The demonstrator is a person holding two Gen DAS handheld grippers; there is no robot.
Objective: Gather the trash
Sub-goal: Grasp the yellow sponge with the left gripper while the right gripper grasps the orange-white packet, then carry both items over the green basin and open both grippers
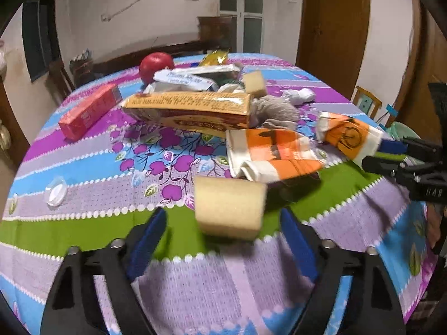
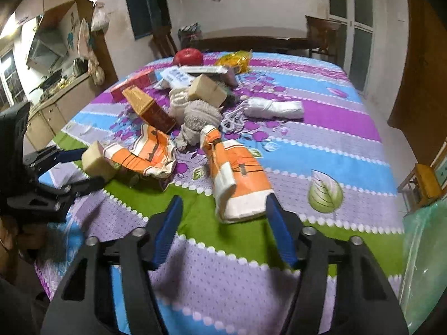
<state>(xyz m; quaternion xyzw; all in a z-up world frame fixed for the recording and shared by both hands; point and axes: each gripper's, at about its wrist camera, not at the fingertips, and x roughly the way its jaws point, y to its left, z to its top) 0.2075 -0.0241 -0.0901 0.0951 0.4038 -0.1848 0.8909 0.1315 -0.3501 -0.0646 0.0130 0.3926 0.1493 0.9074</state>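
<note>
While agape: grippers [image 1: 223, 220] nr sponge [image 1: 230, 208].

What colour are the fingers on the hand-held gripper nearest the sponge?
Blue fingers on black arms, best seen in the left wrist view.

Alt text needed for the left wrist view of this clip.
The left tool, its blue fingers open, frames a tan sponge block at the near edge of a floral tablecloth. Behind it lie an orange-and-white wrapper, a long yellow carton, a red box and a red apple; the right tool reaches another orange wrapper.
</note>
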